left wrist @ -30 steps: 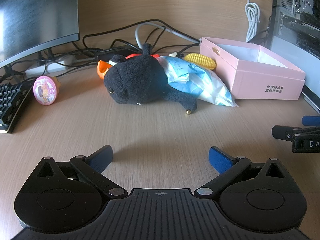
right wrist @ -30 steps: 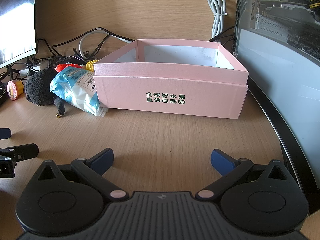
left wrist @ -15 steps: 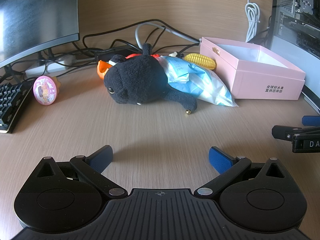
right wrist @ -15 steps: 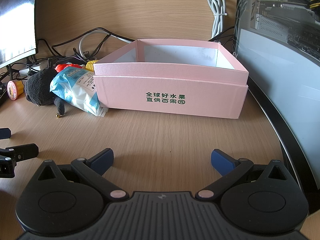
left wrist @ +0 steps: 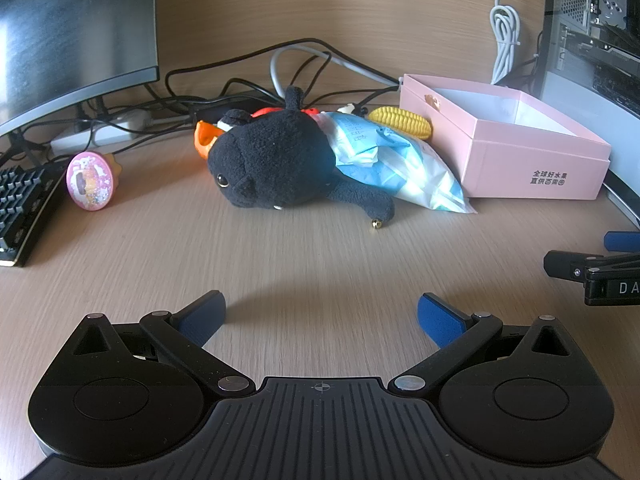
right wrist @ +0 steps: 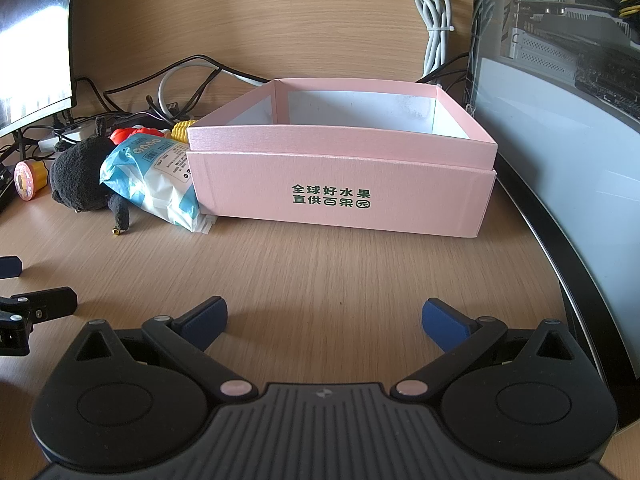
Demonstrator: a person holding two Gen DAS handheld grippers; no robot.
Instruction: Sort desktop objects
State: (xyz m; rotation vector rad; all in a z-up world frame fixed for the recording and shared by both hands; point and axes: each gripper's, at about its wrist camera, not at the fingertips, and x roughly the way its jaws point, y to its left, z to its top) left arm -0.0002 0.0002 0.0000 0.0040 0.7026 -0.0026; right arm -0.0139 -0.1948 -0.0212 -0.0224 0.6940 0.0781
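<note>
No change since one second ago: left gripper (left wrist: 320, 316) and right gripper (right wrist: 324, 318) spread empty, short of pink box (right wrist: 340, 204); sorting unstarted.

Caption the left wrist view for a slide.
Open left gripper faces a black plush toy lying against a blue snack bag beside an open pink box.

Office/home desk setup: wood-grain desk (left wrist: 280, 264), curved monitor (left wrist: 72, 28), keyboard (left wrist: 20, 208), cable tangle (left wrist: 248, 76), open PC tower (right wrist: 560, 40) on the right.
</note>
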